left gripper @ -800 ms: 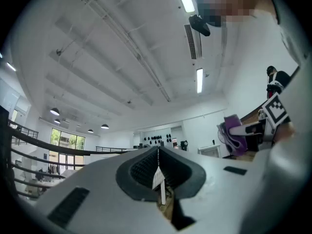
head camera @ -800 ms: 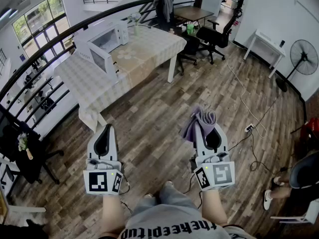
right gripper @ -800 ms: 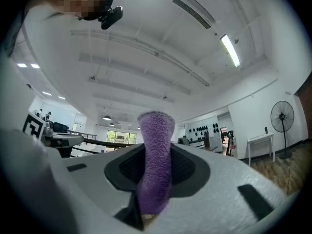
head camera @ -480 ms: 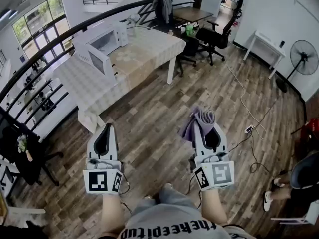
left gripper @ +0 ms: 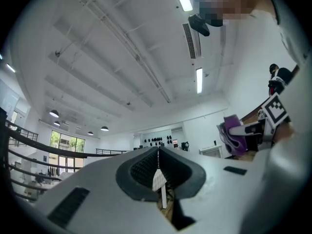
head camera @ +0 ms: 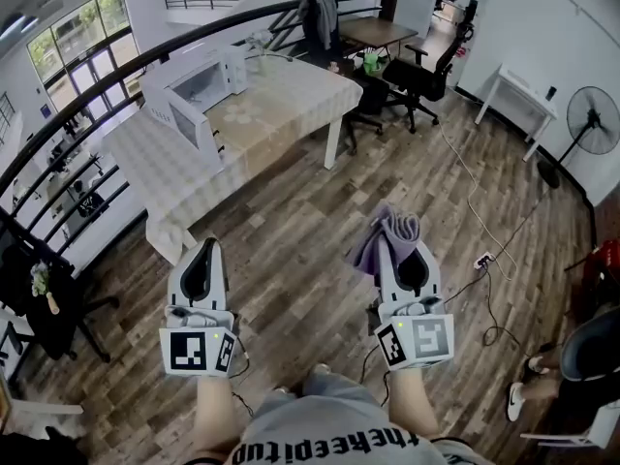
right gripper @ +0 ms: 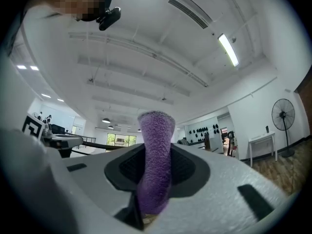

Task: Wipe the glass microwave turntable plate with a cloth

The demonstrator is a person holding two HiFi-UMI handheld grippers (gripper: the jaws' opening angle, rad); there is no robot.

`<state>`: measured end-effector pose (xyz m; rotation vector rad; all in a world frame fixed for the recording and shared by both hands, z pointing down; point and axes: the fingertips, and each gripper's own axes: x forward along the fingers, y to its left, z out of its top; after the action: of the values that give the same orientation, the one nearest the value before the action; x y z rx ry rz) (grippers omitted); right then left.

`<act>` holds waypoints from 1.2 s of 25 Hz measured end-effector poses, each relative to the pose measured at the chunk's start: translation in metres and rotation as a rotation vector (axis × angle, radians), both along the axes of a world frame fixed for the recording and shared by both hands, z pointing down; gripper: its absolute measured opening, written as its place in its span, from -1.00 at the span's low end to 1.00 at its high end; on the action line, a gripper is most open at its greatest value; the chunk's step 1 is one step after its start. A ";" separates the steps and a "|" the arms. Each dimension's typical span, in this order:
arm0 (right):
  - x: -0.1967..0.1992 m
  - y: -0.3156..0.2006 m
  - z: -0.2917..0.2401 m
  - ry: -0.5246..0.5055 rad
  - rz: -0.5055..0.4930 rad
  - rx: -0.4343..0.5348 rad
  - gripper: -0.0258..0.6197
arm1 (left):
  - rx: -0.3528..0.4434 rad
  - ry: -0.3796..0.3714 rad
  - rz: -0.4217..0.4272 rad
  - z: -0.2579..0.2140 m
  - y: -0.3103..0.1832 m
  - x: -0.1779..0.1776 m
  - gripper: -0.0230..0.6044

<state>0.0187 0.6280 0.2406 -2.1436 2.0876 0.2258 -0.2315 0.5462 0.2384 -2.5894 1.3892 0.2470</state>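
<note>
In the head view both grippers hang over the wooden floor, well short of the table. My right gripper [head camera: 395, 229] is shut on a purple cloth [head camera: 378, 238]; in the right gripper view the purple cloth [right gripper: 155, 165] stands up between the closed jaws of the gripper [right gripper: 155, 179]. My left gripper [head camera: 203, 252] is shut with nothing in it, its jaws meeting in the left gripper view [left gripper: 158, 167]. A white microwave [head camera: 199, 83] with its door [head camera: 189, 122] open stands on the checked table [head camera: 281, 100] ahead. The glass turntable plate is not visible.
Black office chairs [head camera: 417, 76] stand beyond the table's right end. A floor fan [head camera: 593, 114] and a small white table [head camera: 518, 90] sit at the right. Cables [head camera: 484, 260] trail over the floor at the right. A railing [head camera: 87, 95] runs behind the table. Another person [head camera: 576, 356] stands at lower right.
The view has shifted slightly, with the table and microwave drifting a little nearer and lower. Both grippers keep their pose and grip.
</note>
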 end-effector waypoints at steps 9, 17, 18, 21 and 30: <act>0.036 -0.019 0.003 -0.015 -0.055 0.009 -0.58 | 0.038 0.000 -0.020 -0.006 -0.011 0.041 -0.89; 0.055 -0.044 0.007 -0.049 -0.083 -0.001 -0.58 | 0.029 -0.022 -0.029 0.000 -0.028 0.063 -0.89; 0.057 -0.048 0.009 -0.050 -0.083 -0.005 -0.58 | 0.027 -0.023 -0.029 0.001 -0.033 0.065 -0.89; 0.062 -0.066 0.013 -0.046 -0.081 -0.013 -0.58 | 0.018 -0.016 -0.027 0.006 -0.053 0.069 -0.89; 0.083 -0.156 0.019 -0.036 -0.034 -0.003 -0.58 | 0.026 -0.006 0.030 0.010 -0.156 0.096 -0.89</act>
<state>0.1017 0.4719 0.2597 -2.0957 2.1044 0.1786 -0.1352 0.3899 0.2486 -2.5889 1.3373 0.2604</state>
